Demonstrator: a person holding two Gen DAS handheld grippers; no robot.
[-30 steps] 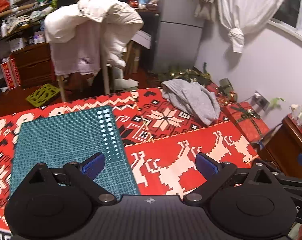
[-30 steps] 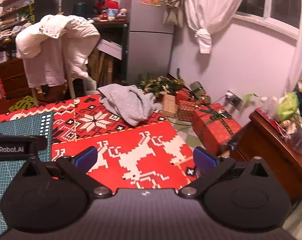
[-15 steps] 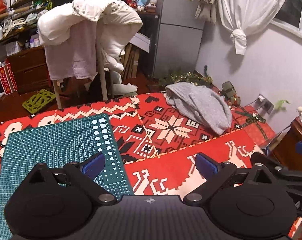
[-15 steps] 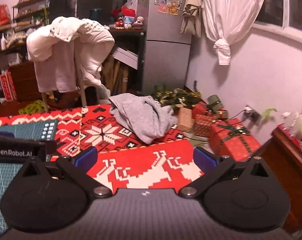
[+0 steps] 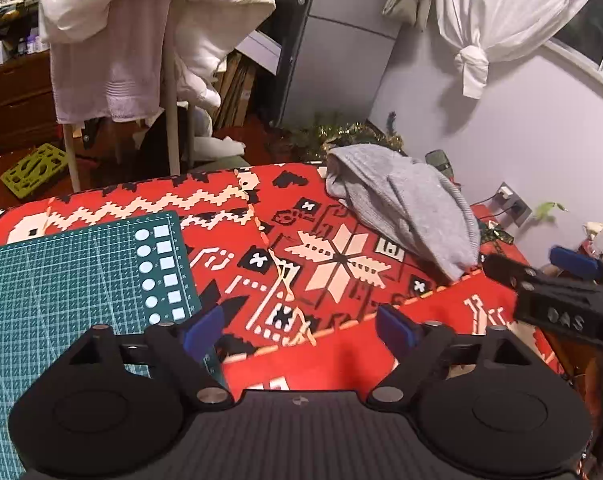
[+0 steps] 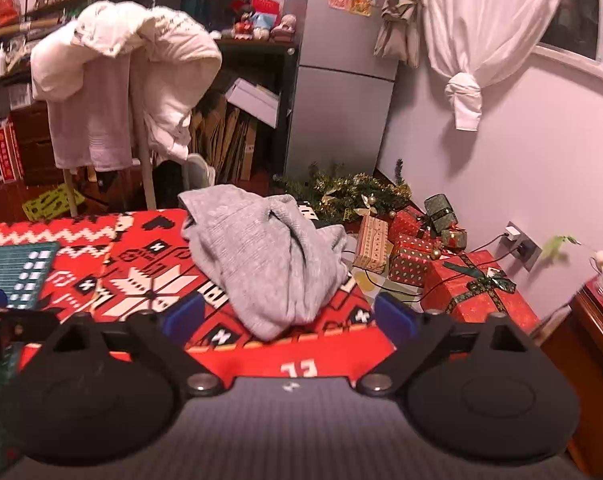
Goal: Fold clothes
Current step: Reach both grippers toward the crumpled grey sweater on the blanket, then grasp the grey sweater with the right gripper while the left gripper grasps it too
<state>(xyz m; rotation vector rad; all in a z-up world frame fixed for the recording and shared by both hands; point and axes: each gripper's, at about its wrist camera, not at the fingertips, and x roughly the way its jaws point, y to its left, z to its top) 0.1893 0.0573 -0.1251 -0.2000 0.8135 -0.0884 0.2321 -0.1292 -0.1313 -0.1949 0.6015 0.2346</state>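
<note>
Heading toward the crumpled sweater (image 6: 269, 256) at 12 o'clock, right gripper (image 6: 289, 316) and left gripper (image 5: 301, 330) gape wide, empty, ready to grasp.

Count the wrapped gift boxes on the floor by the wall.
About 6, right wrist view: a big red box nearest, a red dotted one, a tan one, a red one, two dark green. More may hide behind.
</note>
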